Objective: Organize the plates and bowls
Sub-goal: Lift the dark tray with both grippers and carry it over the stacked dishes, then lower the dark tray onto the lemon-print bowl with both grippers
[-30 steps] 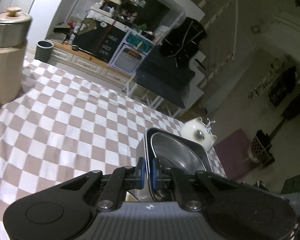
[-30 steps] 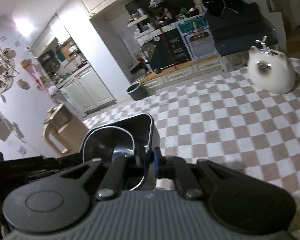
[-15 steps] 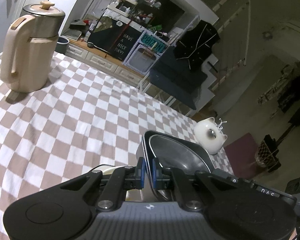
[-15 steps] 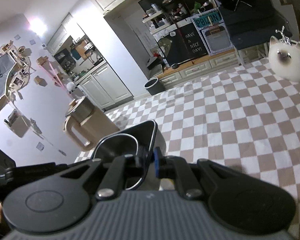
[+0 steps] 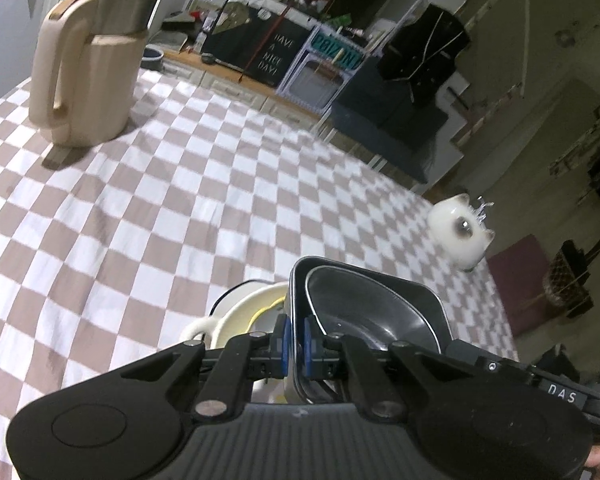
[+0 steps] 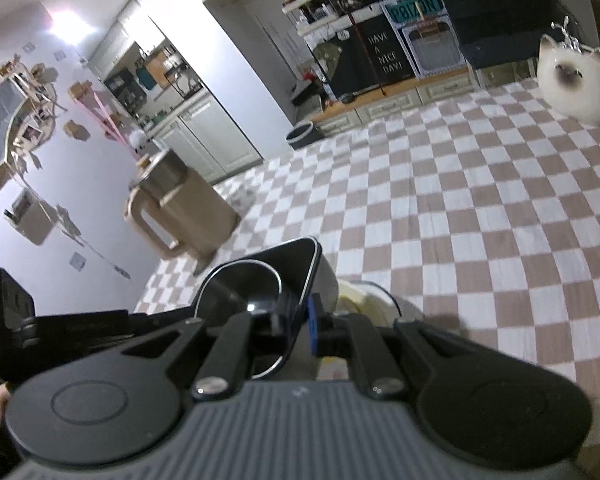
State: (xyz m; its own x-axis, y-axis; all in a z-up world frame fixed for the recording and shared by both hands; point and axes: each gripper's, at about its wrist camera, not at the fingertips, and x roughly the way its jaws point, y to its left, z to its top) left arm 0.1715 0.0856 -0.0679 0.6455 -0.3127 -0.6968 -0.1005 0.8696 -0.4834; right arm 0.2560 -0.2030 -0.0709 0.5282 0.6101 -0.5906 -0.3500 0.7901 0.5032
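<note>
Bowls: one dark square bowl (image 5: 416,300) with a round metal bowl (image 5: 352,300) nested inside, held above one cream bowl (image 5: 244,312) at the tabletop's (image 5: 180,200) near edge. Left claw (image 5: 295,346) and right claw (image 6: 300,322) are each clamped on opposite rims of the square bowl, both angled downward. One kettle (image 5: 88,68) and one cat figurine (image 5: 460,236) stand far off; open checkered cloth lies between.

Beyond the brown-and-white checked tablecloth (image 5: 172,208), the far wall holds pale cabinets (image 6: 216,140), cluttered shelves (image 6: 324,4) and a black "Have a nice day" board (image 5: 276,58), with a bright ceiling light (image 6: 66,24) at far left.
</note>
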